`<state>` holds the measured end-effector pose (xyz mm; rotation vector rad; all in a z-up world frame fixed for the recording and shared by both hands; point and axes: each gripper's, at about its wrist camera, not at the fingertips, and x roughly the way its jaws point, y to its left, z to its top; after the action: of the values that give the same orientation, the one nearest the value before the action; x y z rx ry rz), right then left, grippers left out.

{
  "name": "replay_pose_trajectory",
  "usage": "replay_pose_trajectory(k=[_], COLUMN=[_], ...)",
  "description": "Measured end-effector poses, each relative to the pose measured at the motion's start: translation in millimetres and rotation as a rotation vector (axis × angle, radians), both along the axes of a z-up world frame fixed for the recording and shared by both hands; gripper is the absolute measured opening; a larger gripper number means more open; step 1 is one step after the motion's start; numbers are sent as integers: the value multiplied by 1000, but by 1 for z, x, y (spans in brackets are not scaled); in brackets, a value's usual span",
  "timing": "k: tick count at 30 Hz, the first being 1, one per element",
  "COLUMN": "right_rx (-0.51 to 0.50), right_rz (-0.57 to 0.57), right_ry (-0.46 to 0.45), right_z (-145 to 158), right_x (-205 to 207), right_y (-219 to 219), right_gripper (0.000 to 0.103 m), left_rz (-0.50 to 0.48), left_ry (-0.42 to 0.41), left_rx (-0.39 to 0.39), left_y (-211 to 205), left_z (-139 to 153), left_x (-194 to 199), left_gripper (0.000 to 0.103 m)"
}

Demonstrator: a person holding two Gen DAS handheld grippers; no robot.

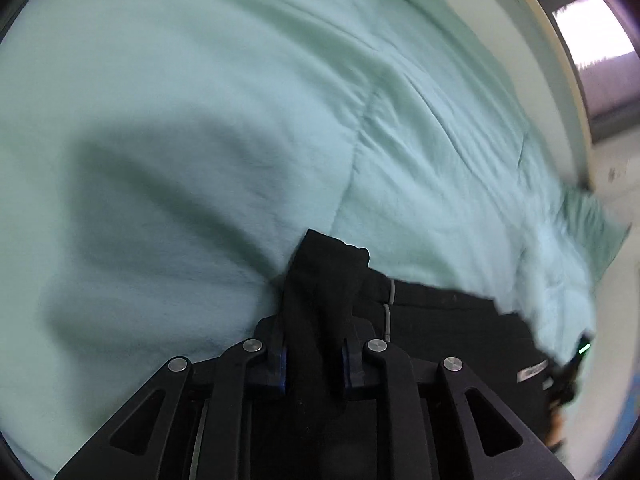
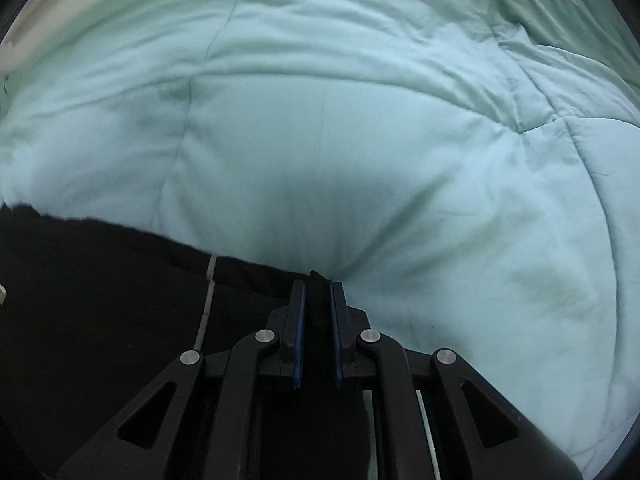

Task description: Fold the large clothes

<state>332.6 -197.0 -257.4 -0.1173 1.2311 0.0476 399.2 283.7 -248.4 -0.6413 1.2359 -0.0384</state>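
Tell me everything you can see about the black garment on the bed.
The black garment is soft, matte dark fabric lying on a pale green quilt. A light drawstring or cord runs along it, and a small white label shows near one edge. Its upper edge is pinched at two places: the left gripper is shut on a bunched-up fold, and the right gripper is clamped on a thinner edge.

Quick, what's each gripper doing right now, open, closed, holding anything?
Left gripper: closed on a bunched edge of the black garment.
Right gripper: closed on the black garment's edge.
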Motion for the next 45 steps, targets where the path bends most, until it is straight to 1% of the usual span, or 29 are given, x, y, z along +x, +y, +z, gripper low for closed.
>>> replay_pose_trajectory(k=[1, 2, 3, 4, 5, 6, 7, 8, 9, 11, 13, 14, 16, 17, 19, 21, 23, 24, 26, 28, 30, 31, 32, 34, 36, 40, 42, 43, 45], right_rx=[11, 24, 38, 57, 78, 109, 139, 178, 214, 240, 244, 242, 231, 248, 326, 343, 333, 337, 339, 343, 288, 216, 190, 194, 210, 191, 214, 247, 298], right_rz=[-1, -1, -7, -22, -46, -79, -99, -120, -139, -135, -96, -78, -48, -36, -7, 13, 35, 49, 54, 61, 72, 77, 79, 47, 24, 37, 42, 45, 51], right_ry=[5, 12, 20, 30, 36, 29, 18, 9, -6, -42, -82, -97, -123, -126, -117, -96, -74, -73, -67, -39, -36, -11, 16, 92, 118, 121, 120, 109, 53], right_z=[2, 5, 8, 12, 19, 28, 37, 48, 61, 84, 111, 119, 138, 143, 150, 150, 147, 146, 140, 126, 113, 96, 83, 61, 55, 58, 69, 79, 101], right_x=[1, 1, 2, 3, 2, -2, -6, -12, -22, -44, -73, -84, -110, -120, -140, -155, -169, -174, -180, -177, -179, -177, -176, -175, -172, -172, -172, -171, -162], right_y=[-2, -5, -9, -15, -23, -33, -39, -46, -52, -52, -43, -38, -22, -14, 6, 31, 58, 72, 92, 108, 120, 129, 133, 135, 134, 136, 133, 131, 128], right_gripper=[13, 13, 17, 29, 36, 50, 53, 54, 55, 56, 59, 59, 64, 64, 64, 64, 64, 64, 64, 64, 65, 65, 65, 66, 67, 67, 67, 67, 67], left_rz=[-4, -12, -17, -9, 6, 20, 38, 50, 54, 22, -15, -32, -35, -38, -91, -152, -219, -259, -303, -336, -365, -363, -346, -323, -294, -316, -315, -314, -302], left_ry=[-4, -11, -14, -11, -16, -24, -31, -27, -18, -7, -27, -46, -58, -52, -109, -156, -194, -204, -225, -245, -204, -167, -134, -96, -80, -76, -61, -62, -115], left_rx=[-18, -26, -31, -35, -52, -76, -118, -136, -119, 22, 154, 194, 242, 269, 262, 246, 219, 223, 242, 268, 279, 294, 310, 311, 306, 340, 299, 264, 189], left_y=[2, 5, 8, 13, 20, 27, 37, 45, 49, 41, 28, 25, 21, 17, 1, -34, -74, -96, -128, -156, -175, -180, -183, -182, -179, -182, -176, -172, -162], left_z=[2, 6, 10, 15, 20, 24, 29, 32, 37, 55, 76, 86, 99, 106, 125, 141, 147, 148, 148, 141, 118, 102, 86, 58, 46, 51, 61, 71, 96], left_x=[-1, -3, -4, -8, -14, -16, -21, -26, -29, -39, -51, -58, -70, -76, -92, -115, -138, -150, -171, -190, -195, -193, -191, -186, -183, -182, -181, -181, -176], left_gripper=[21, 26, 37, 44, 56, 62, 63, 65, 65, 65, 65, 65, 65, 65, 65, 65, 65, 65, 65, 65, 66, 65, 65, 68, 68, 70, 70, 70, 70])
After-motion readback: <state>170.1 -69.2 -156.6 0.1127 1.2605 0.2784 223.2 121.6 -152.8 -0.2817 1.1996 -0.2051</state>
